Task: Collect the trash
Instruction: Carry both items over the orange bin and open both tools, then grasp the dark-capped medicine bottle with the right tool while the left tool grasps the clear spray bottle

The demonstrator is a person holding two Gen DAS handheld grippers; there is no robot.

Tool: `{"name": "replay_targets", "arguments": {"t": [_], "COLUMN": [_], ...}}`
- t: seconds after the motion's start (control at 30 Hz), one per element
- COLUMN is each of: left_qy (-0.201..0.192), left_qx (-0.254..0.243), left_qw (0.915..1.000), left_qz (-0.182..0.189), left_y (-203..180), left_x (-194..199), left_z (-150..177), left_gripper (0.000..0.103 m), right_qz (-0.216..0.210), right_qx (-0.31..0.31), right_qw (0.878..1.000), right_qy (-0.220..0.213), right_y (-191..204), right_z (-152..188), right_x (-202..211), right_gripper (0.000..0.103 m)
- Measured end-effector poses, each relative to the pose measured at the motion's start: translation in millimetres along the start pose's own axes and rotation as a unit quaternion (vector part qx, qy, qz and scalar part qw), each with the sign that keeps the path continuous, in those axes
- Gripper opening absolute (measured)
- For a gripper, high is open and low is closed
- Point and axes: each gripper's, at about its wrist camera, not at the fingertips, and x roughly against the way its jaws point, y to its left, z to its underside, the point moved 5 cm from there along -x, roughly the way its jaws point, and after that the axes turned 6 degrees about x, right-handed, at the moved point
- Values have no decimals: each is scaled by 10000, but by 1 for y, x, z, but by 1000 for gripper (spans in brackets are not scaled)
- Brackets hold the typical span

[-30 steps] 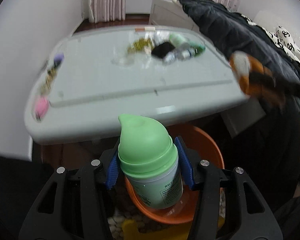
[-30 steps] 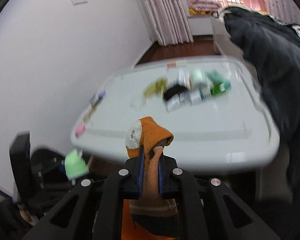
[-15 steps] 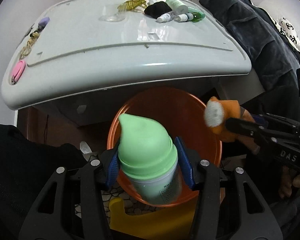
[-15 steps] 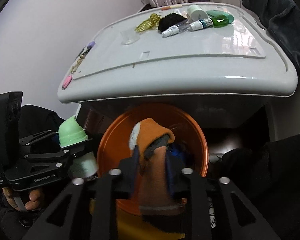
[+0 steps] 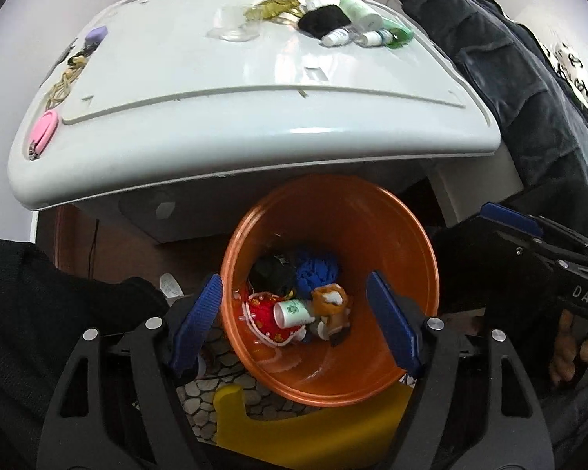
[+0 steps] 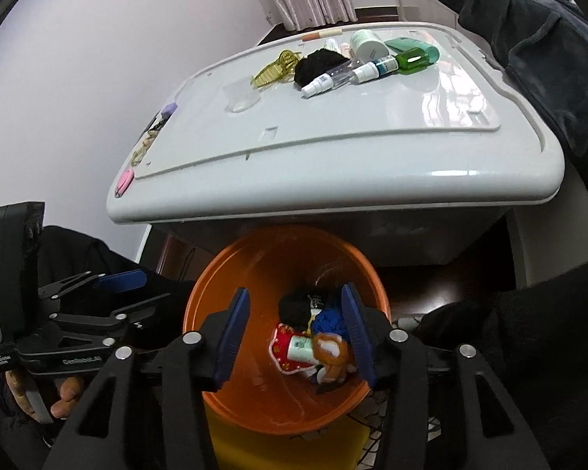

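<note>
Below both pairs of jaws stands the orange bin (image 5: pixel 419 274), its mouth wide and clear. On its floor lie the green-capped bottle (image 5: pixel 292 312) on its side, the orange sock (image 5: pixel 331 305) touching it, a blue cloth (image 5: pixel 317 270), a black lump (image 5: pixel 272 272) and a red beaded piece (image 5: pixel 260 309). The left gripper (image 5: pixel 294 321) has just been opening; its jaws are spread with nothing between them, the bottle far beneath. The right gripper (image 6: pixel 294 337) has likewise just been opening, jaws apart and bare, the sock under its right finger. Ahead of the jaws the white table (image 5: pixel 254 149) overhangs the bin's far rim, bottles (image 6: pixel 356 72) and a black cloth (image 6: pixel 317 64) at its far edge. A yellow stool (image 5: pixel 254 419) sits just under the near rim.
</note>
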Motion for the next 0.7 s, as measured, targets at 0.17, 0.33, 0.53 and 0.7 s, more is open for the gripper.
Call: {"name": "replay_targets", "arguments": {"t": [0.17, 0.33, 0.53, 0.7], "left_qy": [-293, -628, -620, -642], "left_qx": [103, 163, 170, 120], "left_qw": [9994, 9974, 9977, 9978], "left_qz": [-166, -317, -195, -149], "left_y": [11, 11, 10, 12], "left_x": [10, 8, -5, -7], "left_z": [-29, -65, -73, -73], "left_gripper": [74, 74, 74, 74], "right_qz": [123, 246, 410, 874], "right_qx": [-149, -1085, -2048, -2374], "right_qw": [9994, 9929, 9778, 9671], "right_qy": [-282, -418, -155, 288], "right_y": [-27, -85, -123, -130], "right_z": [-61, -147, -213, -232], "right_x": [-4, -29, -81, -120], "right_gripper": [49, 40, 39, 36]}}
